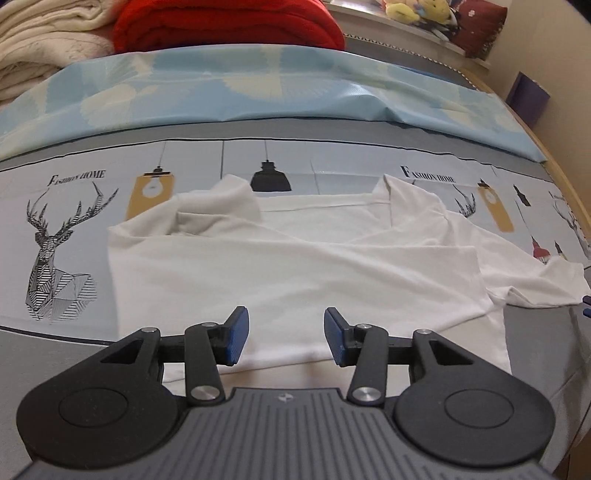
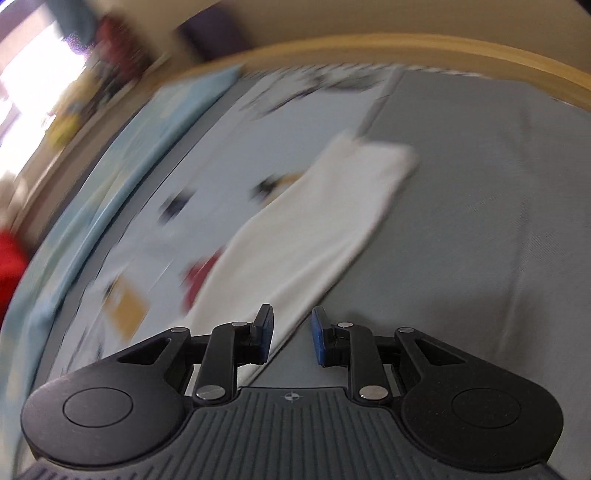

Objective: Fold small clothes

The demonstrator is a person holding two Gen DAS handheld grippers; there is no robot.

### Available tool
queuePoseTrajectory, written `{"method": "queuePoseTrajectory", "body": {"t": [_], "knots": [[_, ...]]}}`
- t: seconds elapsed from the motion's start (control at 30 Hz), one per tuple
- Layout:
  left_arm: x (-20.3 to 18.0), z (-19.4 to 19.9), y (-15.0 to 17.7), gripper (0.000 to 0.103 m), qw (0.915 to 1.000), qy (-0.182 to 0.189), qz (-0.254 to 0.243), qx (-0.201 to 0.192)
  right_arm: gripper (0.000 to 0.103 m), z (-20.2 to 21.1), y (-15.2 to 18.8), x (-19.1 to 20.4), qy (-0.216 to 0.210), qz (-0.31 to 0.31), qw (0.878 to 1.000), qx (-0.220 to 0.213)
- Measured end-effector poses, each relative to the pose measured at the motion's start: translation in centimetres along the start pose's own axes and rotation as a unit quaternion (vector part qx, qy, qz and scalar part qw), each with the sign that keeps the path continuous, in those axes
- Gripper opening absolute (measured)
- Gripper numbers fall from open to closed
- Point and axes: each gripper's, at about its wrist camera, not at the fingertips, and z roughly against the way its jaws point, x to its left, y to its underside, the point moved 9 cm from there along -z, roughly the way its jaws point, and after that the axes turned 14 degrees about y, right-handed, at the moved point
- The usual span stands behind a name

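Left wrist view: my left hand-held gripper point(image 1: 286, 336) stands about half open, nothing between the blue pads point(image 1: 236, 334), which hang just above the near hem of the white shirt point(image 1: 280, 266). The shirt lies on the bed point(image 1: 55, 350), partly folded: one side is already turned over the body, a sleeve point(image 1: 554, 284) trails out toward 3 o'clock, and the collar end sits at 12 o'clock near the printed black lamp point(image 1: 269, 177). A red blanket point(image 1: 225, 22) is stacked far off at 12.

Right wrist view: the picture is smeared by motion. My right hand-held gripper point(image 2: 290, 338) is narrowly parted and grips nothing; the edge of the white shirt point(image 2: 303, 236) runs from under the left pad up toward 1 o'clock across the grey sheet point(image 2: 480, 221).

As I judge it, the danger is in the loose layers. If I grab the hem carelessly I may pinch only the top layer, or catch the sheet with it, and drag the folded side open. Coming in fast with the right hand, I could also snag that trailing sleeve and skew the whole fold.
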Motion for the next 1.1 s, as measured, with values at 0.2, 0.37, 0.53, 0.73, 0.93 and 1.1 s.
{"method": "queuePoseTrajectory", "body": {"t": [0.2, 0.37, 0.53, 0.73, 0.93, 1.1], "knots": [[1.4, -0.8, 0.4, 0.05, 0.9999, -0.009, -0.003, 0.012, 0.028, -4.5, -1.9, -2.8, 0.006, -0.07, 0.998, 0.004], [2.8, 0.1, 0.3, 0.05, 0.9999, -0.014, 0.004, 0.008, 0.027, -6.3, -2.4, -2.8, -0.001, -0.106, 0.994, -0.01], [5.1, 1.2, 0.1, 0.05, 0.9996, -0.023, 0.019, 0.001, 0.003, -6.4, -2.8, -1.6, 0.013, -0.116, 0.993, -0.03], [9.7, 3.7, -0.9, 0.05, 0.9968, -0.036, 0.066, -0.026, 0.003, 1.8, -3.1, 7.6, 0.082, 0.066, 0.97, -0.217], [15.1, 7.2, -1.9, 0.05, 0.9862, -0.046, 0.144, -0.066, 0.003, 15.6, 8.8, 24.1, -0.138, 0.264, 0.905, -0.305], [17.1, 9.1, -2.3, 0.05, 0.9774, -0.027, 0.191, -0.087, 0.003, 24.7, 27.4, 30.7, -0.36, 0.428, 0.802, -0.208]]}}
